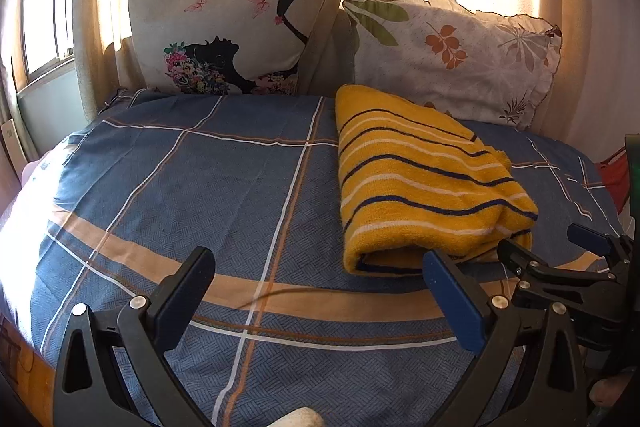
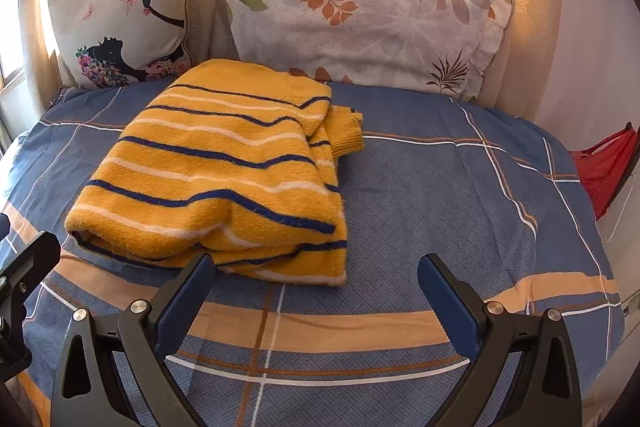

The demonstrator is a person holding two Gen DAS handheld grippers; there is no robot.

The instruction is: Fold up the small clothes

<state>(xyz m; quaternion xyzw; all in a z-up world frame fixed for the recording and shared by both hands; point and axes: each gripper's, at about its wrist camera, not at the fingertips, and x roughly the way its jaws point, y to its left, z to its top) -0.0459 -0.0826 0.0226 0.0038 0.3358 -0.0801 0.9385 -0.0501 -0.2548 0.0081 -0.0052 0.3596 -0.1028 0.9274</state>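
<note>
A yellow knitted sweater with dark blue and white stripes lies folded lengthwise on the blue checked bedsheet. In the right wrist view the same sweater sits left of centre, a cuff sticking out at its right side. My left gripper is open just in front of the sweater's near left corner, with nothing between its fingers. My right gripper is open too, its left finger close by the sweater's near hem. That right gripper also shows at the right edge of the left wrist view.
Two pillows lean against the curtain at the head of the bed: one with a black silhouette and butterflies, one with a leaf print. A red item hangs off the right bed edge. A window is at the left.
</note>
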